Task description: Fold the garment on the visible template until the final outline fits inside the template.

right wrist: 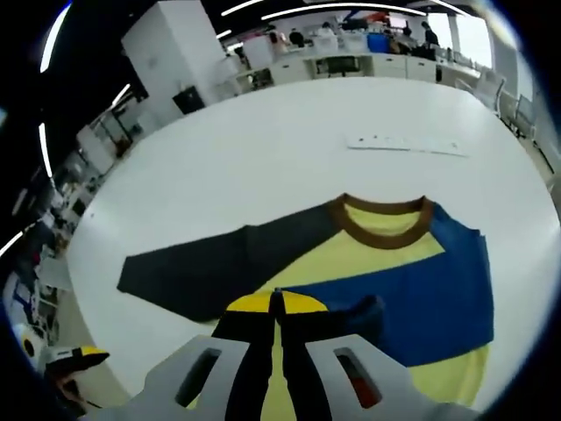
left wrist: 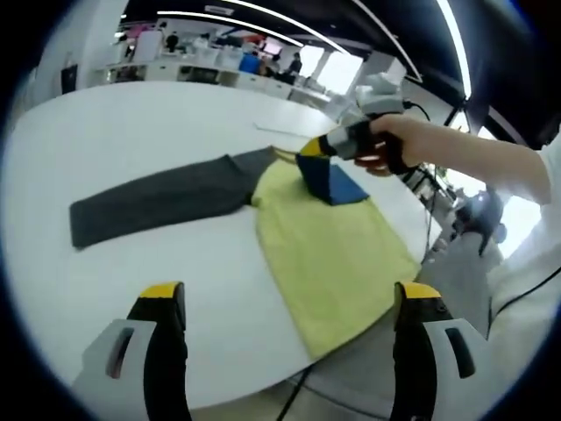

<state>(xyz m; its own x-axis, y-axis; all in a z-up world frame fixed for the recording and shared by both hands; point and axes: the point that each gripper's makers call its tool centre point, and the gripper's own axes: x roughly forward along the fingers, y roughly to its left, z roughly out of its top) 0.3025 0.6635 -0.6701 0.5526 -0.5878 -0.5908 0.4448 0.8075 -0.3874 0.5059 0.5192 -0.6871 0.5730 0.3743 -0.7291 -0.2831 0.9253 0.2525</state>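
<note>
One blue sleeve (right wrist: 412, 307), pinched in our right gripper (right wrist: 276, 303), crosses the shirt's (left wrist: 329, 254) yellow body at frame center; our spread left gripper (left wrist: 289, 303) should take the gray sleeve (left wrist: 149, 203) next.

We could read no text, label, brand or number anywhere; the flat white strip (right wrist: 405, 143) on the table (right wrist: 263, 167), well beyond the right gripper's (right wrist: 276, 303) closed jaws and past the garment (right wrist: 351, 272), carried marks too small to make out
</note>
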